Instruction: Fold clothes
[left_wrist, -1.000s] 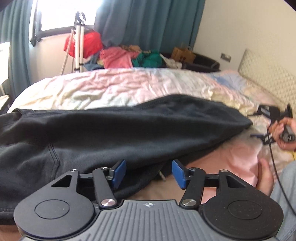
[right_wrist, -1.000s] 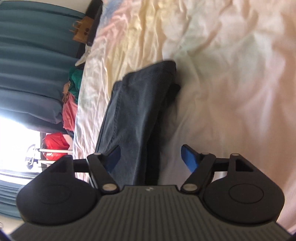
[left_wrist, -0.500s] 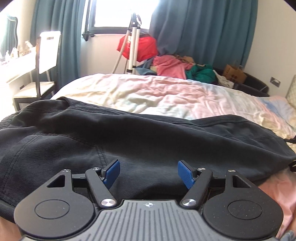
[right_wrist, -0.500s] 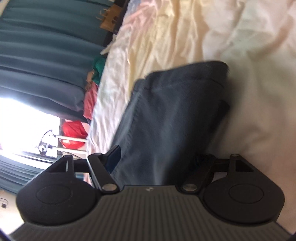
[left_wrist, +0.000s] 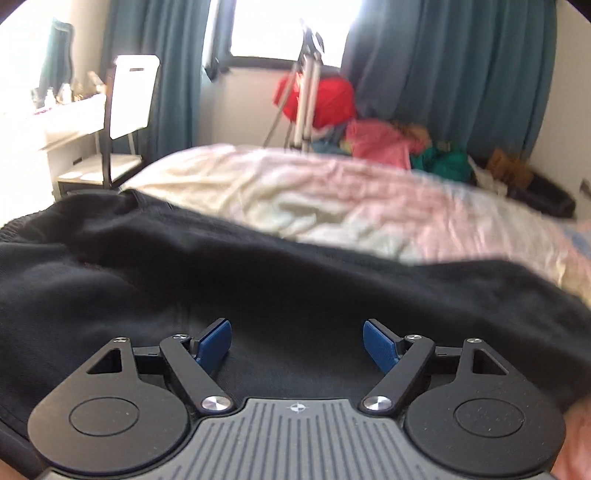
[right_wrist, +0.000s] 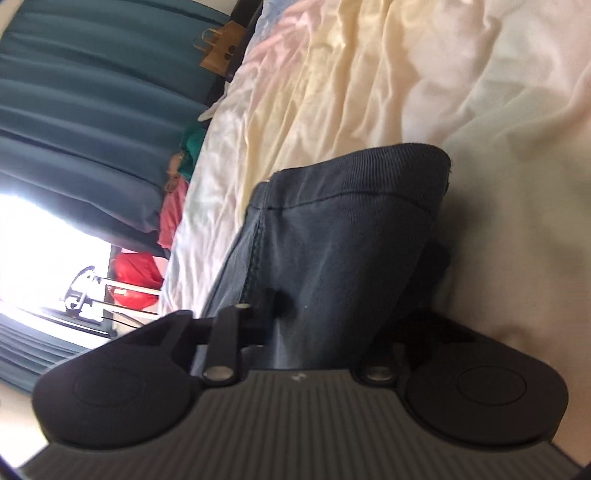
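Observation:
A dark grey garment (left_wrist: 258, 277) with a ribbed cuff (right_wrist: 369, 170) lies stretched across the pastel bed sheet (left_wrist: 332, 199). In the left wrist view my left gripper (left_wrist: 297, 332) hovers low over the wide part of the garment. Its jaws are opening, and the blue pads (left_wrist: 214, 341) are apart with only flat cloth below them. In the right wrist view my right gripper (right_wrist: 343, 306) is at the cuffed end of the garment (right_wrist: 351, 240). Its jaws are closing and pinch a fold of the cloth, which hides the right finger.
Past the bed's far side are a white chair (left_wrist: 129, 96) and a desk at the left, a tripod (left_wrist: 306, 92), a red bag (left_wrist: 328, 98) and a heap of clothes (left_wrist: 388, 144) under teal curtains. A brown paper bag (right_wrist: 221, 48) stands beside the bed.
My left gripper swung left over the garment, sank closer to it and spread its jaws wider. My right gripper moved in onto the cuffed end and its jaws closed on the cloth.

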